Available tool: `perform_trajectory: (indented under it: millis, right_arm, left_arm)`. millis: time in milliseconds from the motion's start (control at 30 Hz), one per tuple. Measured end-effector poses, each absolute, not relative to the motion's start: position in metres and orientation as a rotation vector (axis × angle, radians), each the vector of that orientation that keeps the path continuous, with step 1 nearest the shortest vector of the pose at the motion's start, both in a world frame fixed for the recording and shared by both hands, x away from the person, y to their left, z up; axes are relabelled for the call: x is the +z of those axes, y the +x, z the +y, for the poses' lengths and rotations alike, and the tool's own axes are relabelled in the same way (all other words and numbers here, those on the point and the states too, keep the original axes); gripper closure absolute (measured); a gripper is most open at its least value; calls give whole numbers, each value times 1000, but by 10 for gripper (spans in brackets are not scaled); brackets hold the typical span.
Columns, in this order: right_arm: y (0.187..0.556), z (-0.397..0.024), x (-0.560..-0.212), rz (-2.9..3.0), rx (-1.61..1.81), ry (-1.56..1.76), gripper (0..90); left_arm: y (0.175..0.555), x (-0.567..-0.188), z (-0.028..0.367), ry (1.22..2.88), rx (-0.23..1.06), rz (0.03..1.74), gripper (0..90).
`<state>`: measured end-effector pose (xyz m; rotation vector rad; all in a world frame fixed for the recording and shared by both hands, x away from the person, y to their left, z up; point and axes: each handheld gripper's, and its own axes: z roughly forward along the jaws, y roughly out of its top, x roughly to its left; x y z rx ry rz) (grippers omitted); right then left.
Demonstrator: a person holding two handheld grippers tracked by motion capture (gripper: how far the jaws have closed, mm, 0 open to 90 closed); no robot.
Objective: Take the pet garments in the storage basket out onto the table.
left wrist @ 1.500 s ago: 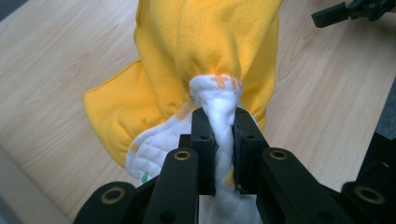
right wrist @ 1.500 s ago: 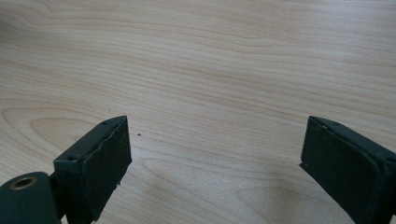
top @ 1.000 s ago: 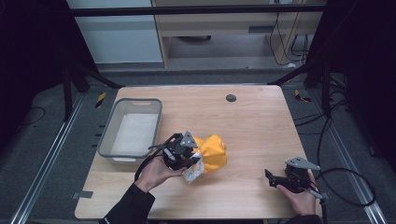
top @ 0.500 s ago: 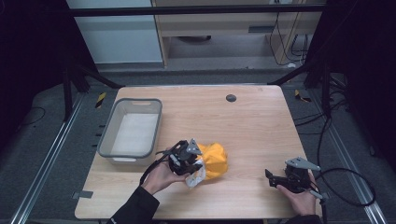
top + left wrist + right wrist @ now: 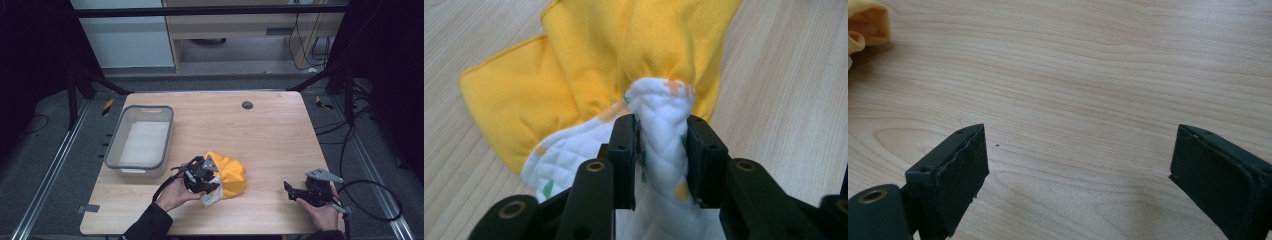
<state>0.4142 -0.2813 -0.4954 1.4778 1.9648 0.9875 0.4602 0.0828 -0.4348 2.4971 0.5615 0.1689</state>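
A yellow cloth (image 5: 230, 175) with a white quilted lining lies bunched near the table's front middle. My left gripper (image 5: 207, 181) is shut on a fold of that lining at the cloth's near edge. In the left gripper view the white quilted fold (image 5: 660, 135) is pinched between the two black jaws, with the yellow cloth (image 5: 589, 60) spreading out beyond. My right gripper (image 5: 289, 190) rests low over the table at the front right, open and holding nothing. Its view shows bare wood between wide jaws (image 5: 1078, 170) and a corner of the yellow cloth (image 5: 865, 25) at the top left.
A grey plastic bin (image 5: 141, 141) with a white bottom stands on the left side of the wooden table (image 5: 270, 135). A small dark round spot (image 5: 247, 105) sits near the table's far edge. Cables trail off the right side.
My left gripper, holding the cloth, has shifted right and toward the front edge, dragging the cloth a little. The right gripper has stayed put.
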Motion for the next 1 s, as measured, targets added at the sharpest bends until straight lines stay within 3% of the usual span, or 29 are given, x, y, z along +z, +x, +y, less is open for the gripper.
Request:
perform_trajectory:
  millis: [367,733,1000]
  right_arm:
    - [414,-282,-496,1961,988,1479,81]
    - [414,-283,-496,1957,988,1488,77]
    - [414,-283,-496,1954,992,1484,74]
  left_arm:
    - [457,-439,84,2504,182,534,482]
    - [448,-429,105,2402,237,545,266]
    - [439,-424,131,2303,266,597,212]
